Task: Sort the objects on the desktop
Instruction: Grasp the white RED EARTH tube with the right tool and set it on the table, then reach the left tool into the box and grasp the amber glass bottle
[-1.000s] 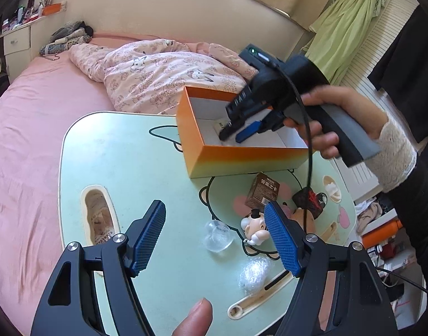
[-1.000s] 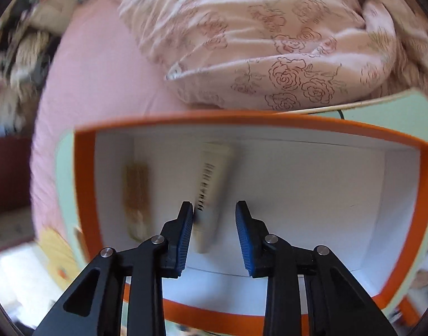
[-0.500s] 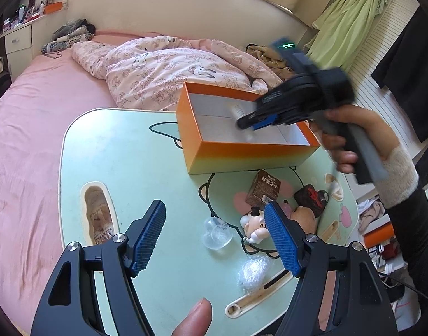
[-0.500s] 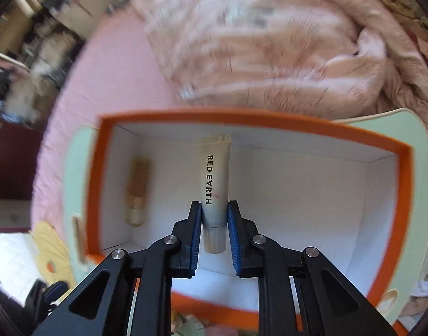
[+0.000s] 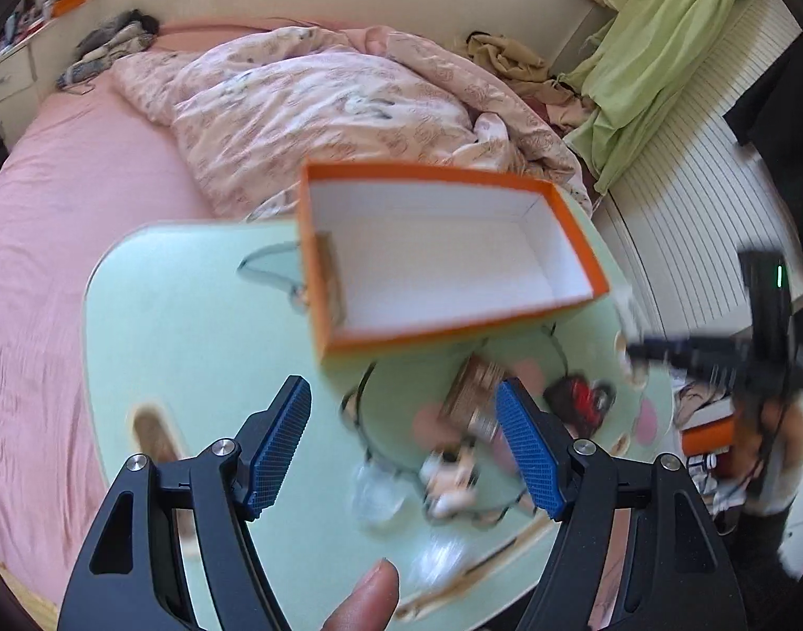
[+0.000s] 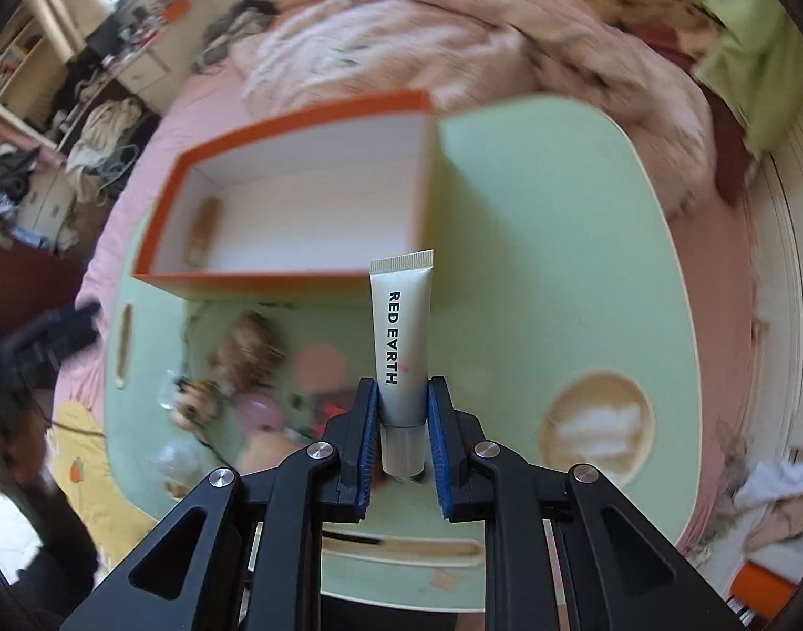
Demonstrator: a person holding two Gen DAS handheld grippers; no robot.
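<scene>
My right gripper point(image 6: 401, 420) is shut on a silver tube point(image 6: 401, 336) marked RED EARTH, held near its cap end. It hangs above the green table point(image 6: 533, 210), to the right of the orange box point(image 6: 296, 115). A small beige stick point(image 6: 204, 231) lies at the left end of the box's white inside. In the left wrist view my left gripper point(image 5: 401, 389) stands open over the table, in front of the box point(image 5: 428, 171), with nothing between its fingers. The right gripper point(image 5: 717, 352) is a blur at the right edge there.
A brown carton point(image 5: 477, 394), a red and black item point(image 5: 580, 399), a small figurine point(image 5: 451, 478), a clear plastic piece point(image 5: 375, 494) and crumpled wrap point(image 5: 438, 557) lie on the table's near side. A round cup hole point(image 6: 596, 426) is at its right. A pink bed surrounds the table.
My right gripper shut on the tube inside the box, lifted it out and carried it right, off the box. My left gripper shifted over the table, staying open.
</scene>
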